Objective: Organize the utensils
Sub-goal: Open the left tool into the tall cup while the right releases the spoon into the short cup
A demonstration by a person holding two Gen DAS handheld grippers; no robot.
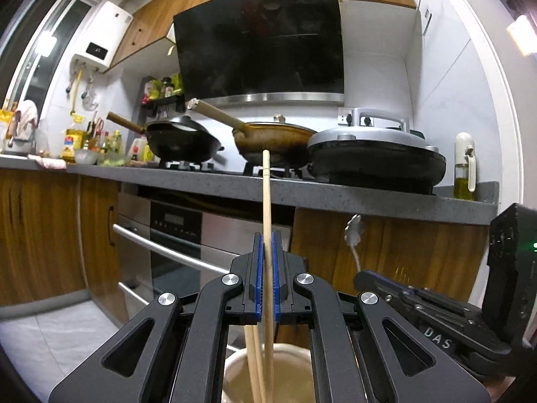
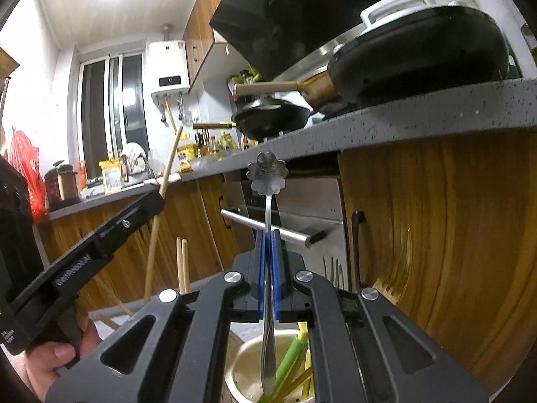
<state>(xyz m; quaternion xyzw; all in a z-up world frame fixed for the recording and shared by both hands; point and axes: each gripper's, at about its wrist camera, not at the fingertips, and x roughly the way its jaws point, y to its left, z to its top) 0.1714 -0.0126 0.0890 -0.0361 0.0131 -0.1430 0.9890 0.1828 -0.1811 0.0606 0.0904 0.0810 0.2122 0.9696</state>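
My left gripper is shut on a wooden chopstick that stands upright, its lower end in a beige ceramic holder below the jaws, next to another chopstick. My right gripper is shut on a metal spoon with a flower-shaped handle end pointing up; its bowl hangs inside a metal cup that also holds green utensils. The left gripper with its chopstick shows at left in the right wrist view. The right gripper and spoon show at right in the left wrist view.
A grey counter ahead carries a black wok, a brown pan and a lidded electric pan. An oven and wooden cabinets sit under it. Two chopsticks and fork tines stand nearby.
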